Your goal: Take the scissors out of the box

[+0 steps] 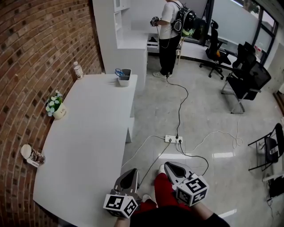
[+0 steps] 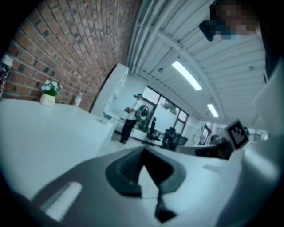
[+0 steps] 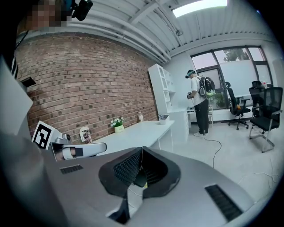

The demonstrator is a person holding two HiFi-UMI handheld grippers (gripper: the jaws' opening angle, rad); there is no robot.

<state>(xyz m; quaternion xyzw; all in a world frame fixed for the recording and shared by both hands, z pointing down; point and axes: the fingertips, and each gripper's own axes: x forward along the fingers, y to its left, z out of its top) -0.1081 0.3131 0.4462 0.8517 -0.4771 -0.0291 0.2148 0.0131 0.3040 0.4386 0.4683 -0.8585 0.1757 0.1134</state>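
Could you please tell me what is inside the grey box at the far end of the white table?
A pair of scissors stands in the grey box, blue handles above the rim. The wall covers the blades and whatever else lies inside.

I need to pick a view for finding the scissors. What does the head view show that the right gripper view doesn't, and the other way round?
Only the head view: the scissors, blue handles sticking out of the grey box, and a power strip on the floor.
Only the right gripper view: the right gripper seen close up, its jaws together with nothing between them, and a ceiling light.
Both: the white table, the box at its far end, the flower pot and a standing person.
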